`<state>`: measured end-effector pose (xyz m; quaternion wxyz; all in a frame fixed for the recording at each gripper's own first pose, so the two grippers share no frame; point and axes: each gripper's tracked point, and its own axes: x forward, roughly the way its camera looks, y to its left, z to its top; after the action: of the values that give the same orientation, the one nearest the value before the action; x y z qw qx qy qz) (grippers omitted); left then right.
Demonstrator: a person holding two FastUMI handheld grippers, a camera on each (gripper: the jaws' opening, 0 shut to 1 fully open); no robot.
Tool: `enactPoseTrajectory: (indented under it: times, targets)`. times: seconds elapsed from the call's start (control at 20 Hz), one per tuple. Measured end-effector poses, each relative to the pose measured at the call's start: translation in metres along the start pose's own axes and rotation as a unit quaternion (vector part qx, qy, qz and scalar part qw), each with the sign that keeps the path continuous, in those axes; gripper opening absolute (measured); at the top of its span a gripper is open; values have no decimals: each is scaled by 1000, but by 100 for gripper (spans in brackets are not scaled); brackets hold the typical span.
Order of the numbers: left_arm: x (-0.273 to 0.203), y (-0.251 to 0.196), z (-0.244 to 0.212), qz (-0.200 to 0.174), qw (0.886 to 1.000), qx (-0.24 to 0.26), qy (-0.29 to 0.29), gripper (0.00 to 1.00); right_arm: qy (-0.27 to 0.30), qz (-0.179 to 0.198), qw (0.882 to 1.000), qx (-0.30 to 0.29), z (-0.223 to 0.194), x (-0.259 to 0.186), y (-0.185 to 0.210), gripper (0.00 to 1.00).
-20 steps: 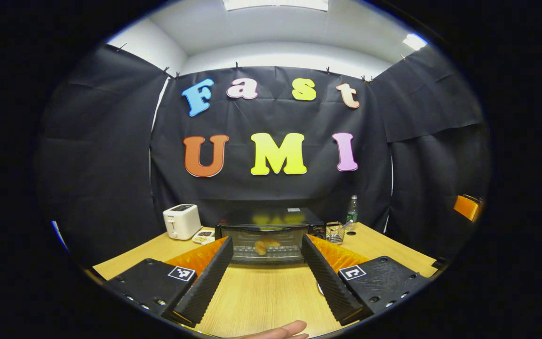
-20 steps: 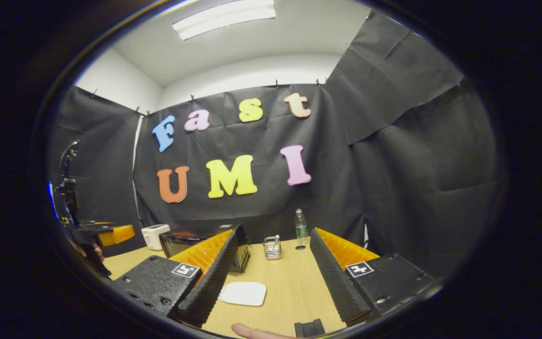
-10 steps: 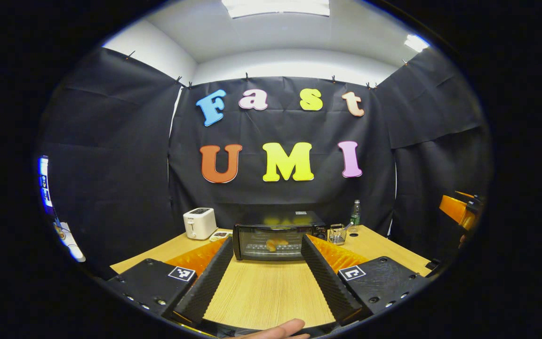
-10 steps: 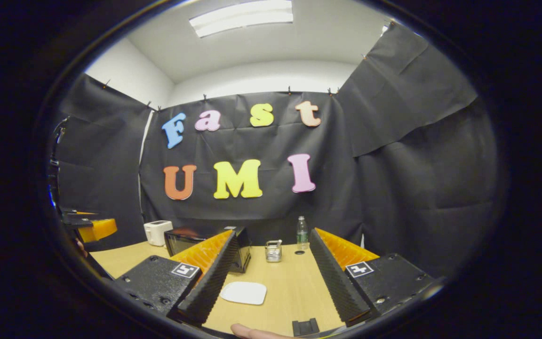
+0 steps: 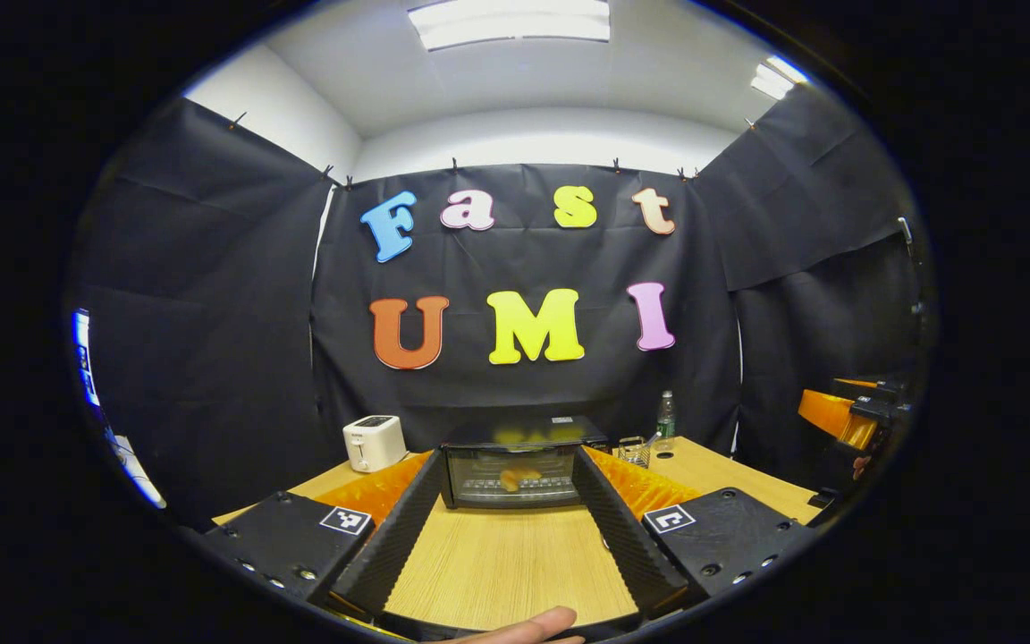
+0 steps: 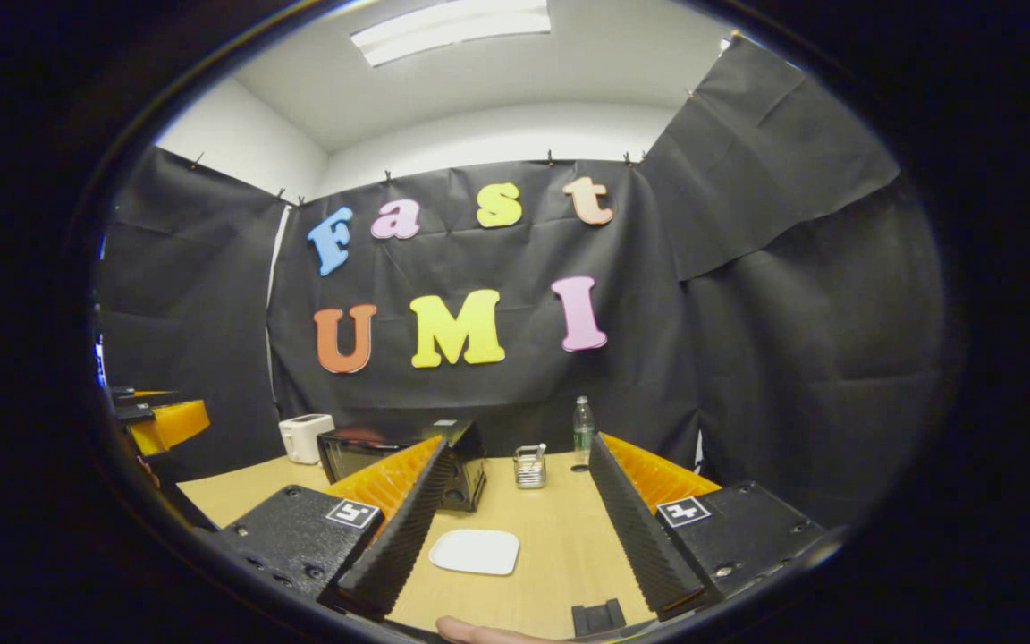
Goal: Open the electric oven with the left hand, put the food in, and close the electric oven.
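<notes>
The black electric oven (image 5: 515, 447) stands at the back of the wooden table (image 5: 506, 563), its glass door shut. A golden piece of food (image 5: 519, 478) shows through the glass on the rack. My left gripper (image 5: 507, 470) is open and empty, well back from the oven and pointing straight at it. The right gripper (image 6: 522, 452) is also open and empty, off to the oven's right; its left finger hides part of the oven (image 6: 354, 447). A white plate (image 6: 477, 551) lies bare on the table between the right gripper's fingers.
A white toaster (image 5: 374, 442) stands left of the oven. A wire basket (image 6: 529, 467) and a water bottle (image 6: 581, 431) stand to its right. A small black block (image 6: 597, 617) lies at the near table edge. The other gripper's orange side (image 5: 837, 413) shows far right.
My left gripper has drawn back from the oven, which now looks smaller and farther off. The right gripper has shifted only slightly. The oven door stays shut throughout.
</notes>
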<state>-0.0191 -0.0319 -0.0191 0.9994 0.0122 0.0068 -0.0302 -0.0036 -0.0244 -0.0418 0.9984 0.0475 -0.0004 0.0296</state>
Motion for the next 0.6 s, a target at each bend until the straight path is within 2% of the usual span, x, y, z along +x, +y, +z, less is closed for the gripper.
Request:
enactPoseTrajectory:
  times: [0.45, 0.6]
  targets:
    - [5, -13, 0, -14, 1000, 8, -5, 95, 1, -8, 1000, 0, -3, -3, -8, 96]
    - [3, -5, 3, 3, 1000, 4, -11, 95, 1, -4, 1000, 4, -3, -5, -9, 96]
